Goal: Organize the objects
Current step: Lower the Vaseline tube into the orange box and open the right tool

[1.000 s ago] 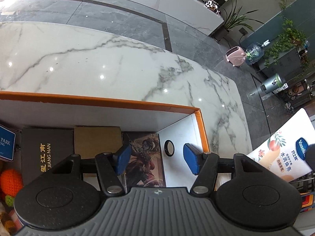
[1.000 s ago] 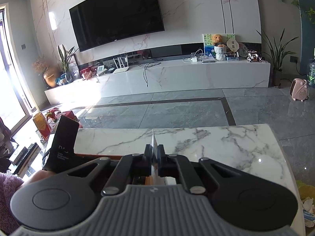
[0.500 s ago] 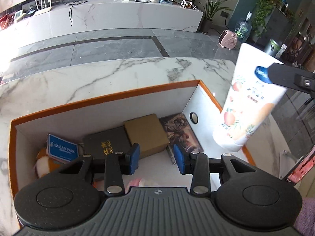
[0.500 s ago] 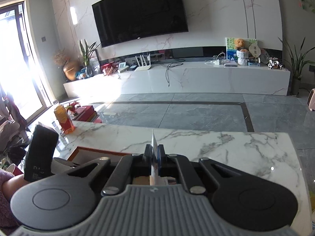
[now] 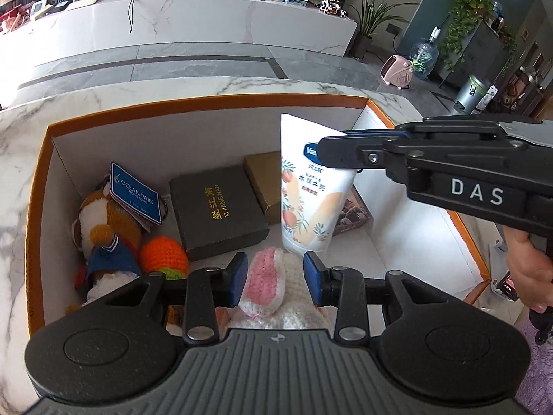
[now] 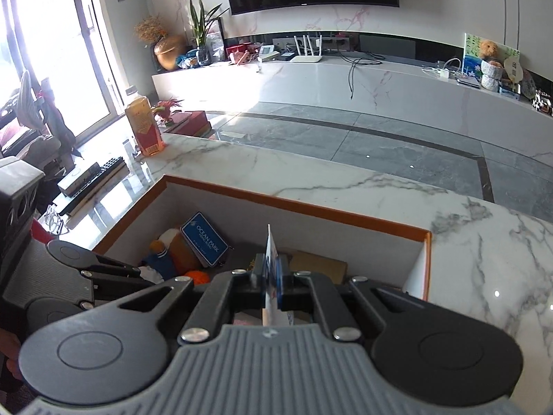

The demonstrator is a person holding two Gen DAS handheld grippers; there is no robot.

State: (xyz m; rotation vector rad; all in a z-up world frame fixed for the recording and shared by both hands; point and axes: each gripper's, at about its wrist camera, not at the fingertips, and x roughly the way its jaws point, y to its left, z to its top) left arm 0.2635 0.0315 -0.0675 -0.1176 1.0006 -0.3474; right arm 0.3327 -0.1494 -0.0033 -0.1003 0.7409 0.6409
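An orange-rimmed white box (image 5: 207, 103) sits on the marble table. My right gripper (image 5: 331, 152) reaches in from the right, shut on the flat crimped end of a white lotion tube (image 5: 307, 207). The tube hangs cap-down over the box's middle. In the right wrist view the tube (image 6: 271, 252) shows edge-on between the shut pads of the right gripper (image 6: 271, 280). My left gripper (image 5: 276, 278) hovers over the box's near side, its jaws closing. A pink and white knitted piece (image 5: 266, 283) lies below the gap, and the pads do not press on it.
In the box lie a plush toy (image 5: 103, 221) with a blue tag (image 5: 136, 192), an orange knitted ball (image 5: 164, 254), a black box (image 5: 217, 207), a brown box (image 5: 264, 180) and a picture card (image 5: 352, 211). An orange bottle (image 6: 143, 128) stands at the table's far left corner.
The right gripper has come down and carried the tube from the box's right edge to over its middle. The left gripper's jaws have narrowed and its view has shifted to take in the whole box.
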